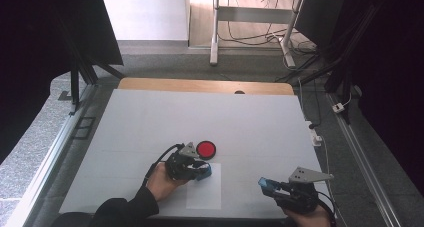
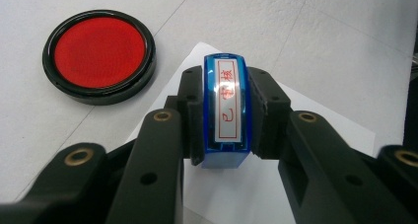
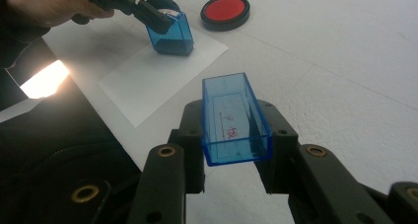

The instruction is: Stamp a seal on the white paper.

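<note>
The left claw [image 1: 200,171] is clamping the blue stamp [image 2: 224,113], pressing it on the paper sheet [image 1: 204,194] at lower centre, beside the red ink pad [image 1: 206,149]; the right claw [image 1: 267,186] is gripping the stamp's clear blue cap [image 3: 235,120] at lower right.

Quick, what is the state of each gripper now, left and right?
Left gripper: closed on the blue stamp, over the paper sheet.
Right gripper: closed on the stamp's blue cap.
</note>
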### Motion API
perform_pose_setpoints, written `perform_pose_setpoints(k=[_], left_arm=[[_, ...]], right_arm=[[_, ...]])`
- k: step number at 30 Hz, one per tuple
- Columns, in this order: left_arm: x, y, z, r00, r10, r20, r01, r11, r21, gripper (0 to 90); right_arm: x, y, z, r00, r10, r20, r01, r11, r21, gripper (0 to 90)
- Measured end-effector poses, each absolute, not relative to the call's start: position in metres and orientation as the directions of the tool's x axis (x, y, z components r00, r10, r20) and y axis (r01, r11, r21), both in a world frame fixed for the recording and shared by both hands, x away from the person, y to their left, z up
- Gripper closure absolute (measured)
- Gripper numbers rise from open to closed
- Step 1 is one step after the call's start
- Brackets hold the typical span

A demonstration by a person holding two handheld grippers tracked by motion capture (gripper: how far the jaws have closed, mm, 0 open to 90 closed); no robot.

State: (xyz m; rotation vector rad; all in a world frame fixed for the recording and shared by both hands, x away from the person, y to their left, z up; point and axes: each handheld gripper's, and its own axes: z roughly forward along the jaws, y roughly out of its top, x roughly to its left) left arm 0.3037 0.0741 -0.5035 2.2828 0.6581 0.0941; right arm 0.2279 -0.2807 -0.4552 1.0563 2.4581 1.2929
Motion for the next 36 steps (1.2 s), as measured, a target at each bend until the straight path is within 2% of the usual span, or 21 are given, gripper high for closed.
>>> perform_pose_setpoints(k=[9,14,31,36], left_arm=[[0.300,0.073,-0.505,0.872,0.479,-0.098,0.406,-0.598,0.692,70.9],[0.295,0.070,-0.504,0.879,0.475,-0.046,0.373,-0.624,0.687,70.9],[0.306,0.080,-0.510,0.861,0.478,-0.176,0.449,-0.552,0.702,70.8],[0.305,0.079,-0.510,0.865,0.475,-0.162,0.438,-0.556,0.707,70.8]], right_arm=[[0.228,-0.280,-0.455,-0.736,0.656,0.164,0.508,0.377,0.774,67.8],[0.228,-0.280,-0.455,-0.735,0.659,0.160,0.509,0.380,0.773,67.8],[0.228,-0.280,-0.455,-0.736,0.658,0.161,0.508,0.379,0.773,67.8],[0.228,-0.280,-0.455,-0.736,0.658,0.162,0.509,0.379,0.773,67.8]])
